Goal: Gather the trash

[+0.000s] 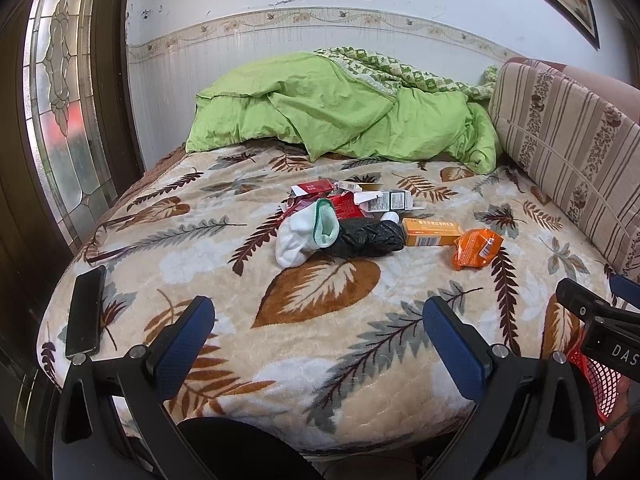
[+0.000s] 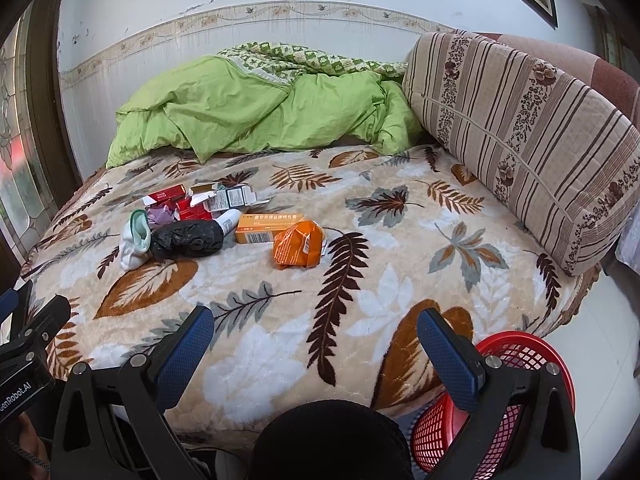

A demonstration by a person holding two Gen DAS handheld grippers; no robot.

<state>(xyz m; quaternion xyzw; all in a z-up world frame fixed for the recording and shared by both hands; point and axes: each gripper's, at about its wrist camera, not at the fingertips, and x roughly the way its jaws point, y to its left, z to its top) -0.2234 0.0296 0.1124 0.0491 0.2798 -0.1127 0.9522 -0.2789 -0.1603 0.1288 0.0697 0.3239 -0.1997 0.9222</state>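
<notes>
both grippers hang over the near edge of the bed, fingers pointing toward the far wall. left gripper (image 1: 319, 320): blue-padded jaws spread wide, nothing between them. right gripper (image 2: 315, 330): jaws likewise spread wide and empty.

a red mesh basket (image 2: 520, 354) stands on the floor beside the bed's near right corner, partly hidden behind the right gripper's right finger. a dark phone (image 1: 85, 311) lies flat near the bed's left edge, long axis running front to back.

the trash sits clustered mid-bed on the leaf-print blanket (image 1: 320, 344), well apart from both grippers:
- orange box (image 1: 431, 232): lying flat, long axis left to right, printed face up.
- orange wrapper (image 1: 477, 248): crumpled, just right of the box and touching it, barcode label showing.
- black plastic bag (image 1: 368, 237): bunched, long axis left to right, between the box and a white sock (image 1: 302, 236).
- sock: open green-trimmed cuff tilted up toward the far right, touching the bag.
- red and white cartons (image 1: 352, 196): torn open, piled behind the sock and bag.

a green quilt (image 1: 340, 108) is heaped at the far end; a striped cushion (image 2: 520, 136) leans along the right side.
</notes>
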